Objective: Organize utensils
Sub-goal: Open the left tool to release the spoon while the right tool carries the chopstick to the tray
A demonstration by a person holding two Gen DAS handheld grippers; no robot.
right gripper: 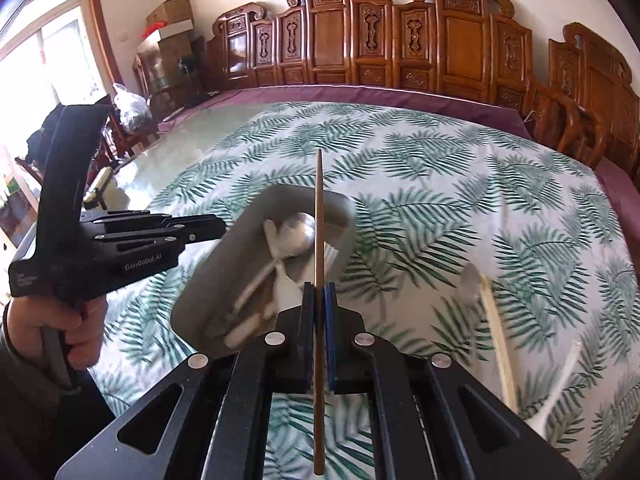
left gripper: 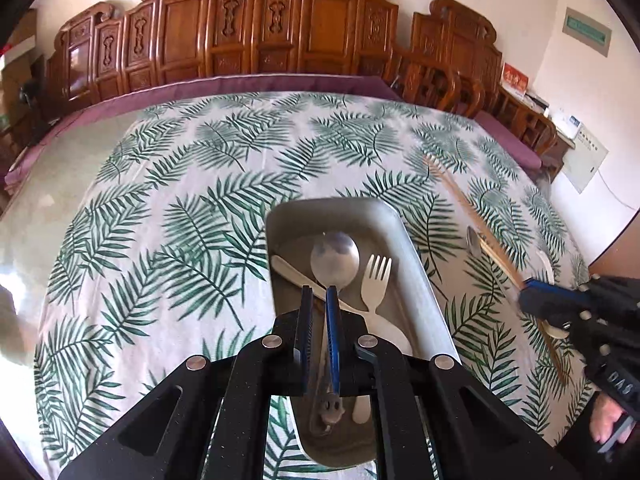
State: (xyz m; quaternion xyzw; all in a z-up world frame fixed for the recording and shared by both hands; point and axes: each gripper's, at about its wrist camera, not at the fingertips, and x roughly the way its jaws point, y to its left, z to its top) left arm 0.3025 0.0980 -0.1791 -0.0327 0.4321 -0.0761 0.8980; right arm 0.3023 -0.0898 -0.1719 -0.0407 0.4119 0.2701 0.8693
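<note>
Left gripper (left gripper: 320, 300): I see its fingers pinched on the handle of the big metal spoon (left gripper: 335, 258), which sits over the tray.
Right gripper (right gripper: 319, 294): I see it pressed tight on one brown chopstick (right gripper: 319, 216), held in the air and pointing over the tray.
Tray (left gripper: 416, 264): It is gray and sits on the leaf cloth (left gripper: 168, 200). It holds a white fork (left gripper: 376, 280) and a white knife (left gripper: 296, 274).
What could go wrong: I think the thin chopstick may twist or slip, because only a small part is pinched. It may also bump the spoon.
In the way: My two grippers are close, so I think they could knock together over the tray.
Still outside: A small spoon (left gripper: 475, 240), pale chopsticks (right gripper: 498, 340) and a white utensil (right gripper: 554, 396) lie on the cloth.
</note>
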